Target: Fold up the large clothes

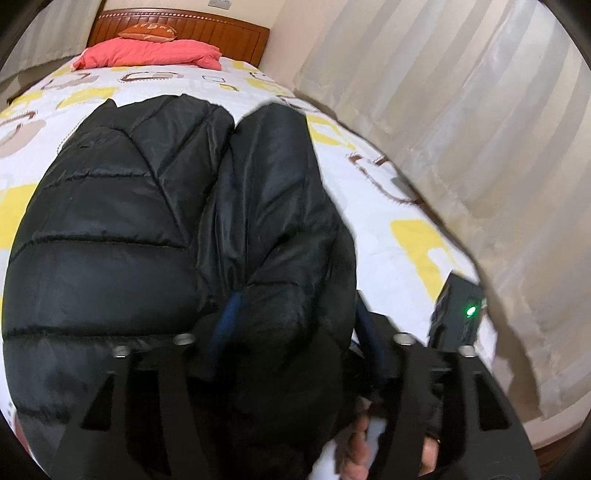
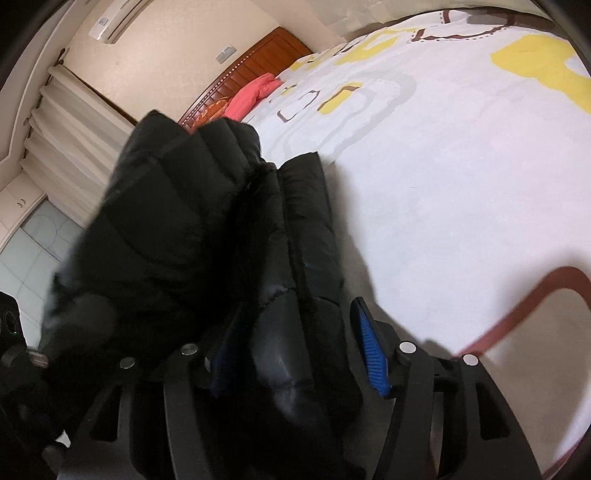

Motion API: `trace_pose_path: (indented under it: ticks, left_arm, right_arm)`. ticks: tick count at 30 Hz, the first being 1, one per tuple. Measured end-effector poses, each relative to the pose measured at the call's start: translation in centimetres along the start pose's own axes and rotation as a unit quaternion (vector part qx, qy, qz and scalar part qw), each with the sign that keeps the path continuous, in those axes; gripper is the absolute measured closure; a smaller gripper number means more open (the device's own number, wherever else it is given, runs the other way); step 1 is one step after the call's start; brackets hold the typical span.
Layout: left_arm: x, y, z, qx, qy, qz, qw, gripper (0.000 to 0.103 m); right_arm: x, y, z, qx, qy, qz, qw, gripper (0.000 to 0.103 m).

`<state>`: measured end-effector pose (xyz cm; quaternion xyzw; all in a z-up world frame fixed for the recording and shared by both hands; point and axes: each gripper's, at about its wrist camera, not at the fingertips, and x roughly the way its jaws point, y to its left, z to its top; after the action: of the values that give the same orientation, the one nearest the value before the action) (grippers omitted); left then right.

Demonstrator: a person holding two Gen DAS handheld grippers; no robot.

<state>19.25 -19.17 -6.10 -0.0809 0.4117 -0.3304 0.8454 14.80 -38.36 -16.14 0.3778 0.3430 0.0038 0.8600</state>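
Observation:
A black quilted puffer jacket (image 1: 122,206) lies on the patterned bedsheet (image 1: 399,206), one side folded over toward the middle. My left gripper (image 1: 291,325) is shut on a thick fold of the jacket between its blue pads. My right gripper (image 2: 295,339) is shut on another bunch of the jacket (image 2: 177,221) and holds it lifted above the sheet (image 2: 461,177). In the right wrist view the blue right pad (image 2: 371,354) shows and the left pad is mostly hidden by fabric. The right gripper's body (image 1: 458,317), with a green light, shows at the left wrist view's right side.
A pink folded quilt (image 1: 151,53) and an orange pillow (image 1: 147,31) lie by the wooden headboard (image 1: 192,29). Pale curtains (image 1: 461,122) hang along the bed's right side. A wall air conditioner (image 2: 114,18) and more curtains (image 2: 70,136) appear in the right wrist view.

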Motion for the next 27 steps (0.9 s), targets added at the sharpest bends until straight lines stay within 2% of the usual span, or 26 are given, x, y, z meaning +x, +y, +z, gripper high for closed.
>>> trace_pose_path:
  ticks: [5,11,14,19,20,23,27]
  left_arm:
    - [-2.4,-0.7,0.3,-0.021,-0.022,-0.023,0.9993,0.033]
    - [-7.5,2.0,0.9,-0.078,-0.091,-0.030,0.9924,0.021]
    - [-9.4,5.5,1.1,-0.128,-0.123,-0.008,0.9841,0.017]
    - [-10.1,13.5,0.7,-0.249,-0.139,0.018,0.9584,0.017]
    - [-9.9,14.8,0.5,-0.265,-0.140,0.022,0.9539,0.017]
    - [-9.1,17.3,-0.2,-0.297,-0.129,0.025,0.9457,0.017]
    - [-7.6,19.1,-1.6,-0.328,-0.109,0.015,0.9383,0.016]
  right_arm:
    - [-1.4,-0.2,0.0,-0.003,-0.011,-0.019,1.000,0.044]
    - [-4.0,-1.4,1.4,0.006,-0.032,-0.041,0.999,0.044]
    - [-5.6,-1.8,2.2,0.013,-0.048,-0.041,0.998,0.044]
    - [-5.7,0.2,3.5,0.032,-0.055,0.005,0.998,0.043]
    - [-5.2,0.8,3.9,0.034,-0.052,0.018,0.998,0.037]
    - [-3.3,3.3,4.3,0.040,-0.042,0.057,0.997,0.029]
    - [-0.2,5.6,4.8,0.031,-0.007,0.073,0.997,0.027]
